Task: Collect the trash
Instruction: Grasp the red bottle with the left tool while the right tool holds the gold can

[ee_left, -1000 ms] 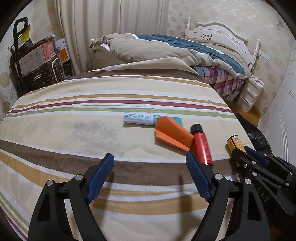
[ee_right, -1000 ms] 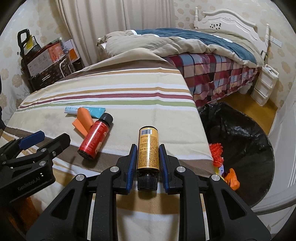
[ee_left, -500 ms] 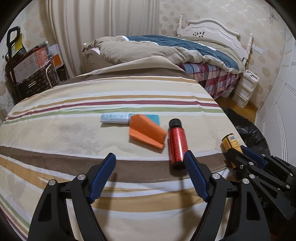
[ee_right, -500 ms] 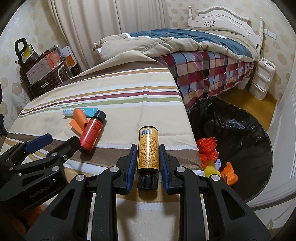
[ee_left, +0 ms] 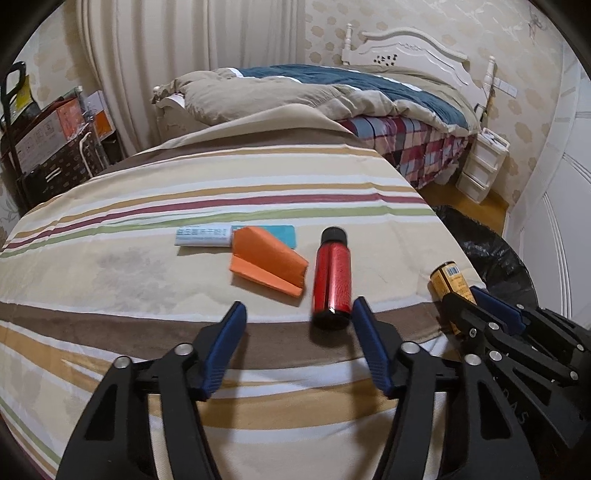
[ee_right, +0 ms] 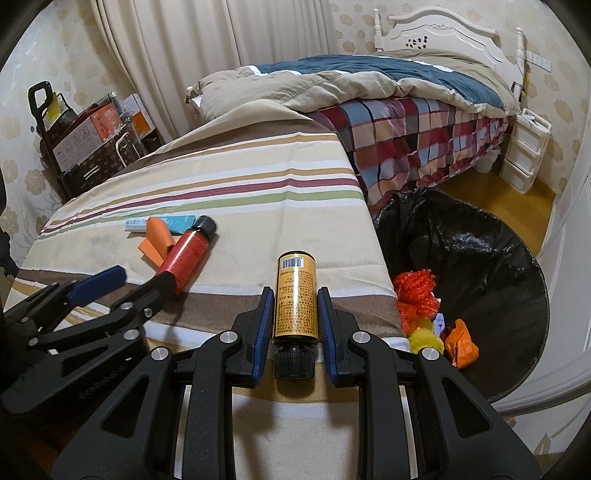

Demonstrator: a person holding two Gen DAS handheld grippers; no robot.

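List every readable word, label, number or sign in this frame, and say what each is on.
"DAS", a partial word: on the right gripper, seen from the left wrist view.
Barcode and dense print on the yellow bottle: too small to read.
Blue characters on the white tube: too blurred to read.
Embossed lettering on the left gripper: not legible.
Printing on the cardboard boxes: too small.

A home bedroom — quilted bed [ee_right: 369, 85], white headboard [ee_right: 436, 27], curtains [ee_right: 207, 40], floral wallpaper.

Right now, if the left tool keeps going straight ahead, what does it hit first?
Probably the red bottle: it lies on the striped cloth just ahead of the open left tool, near its right finger. Depth is hard to judge.
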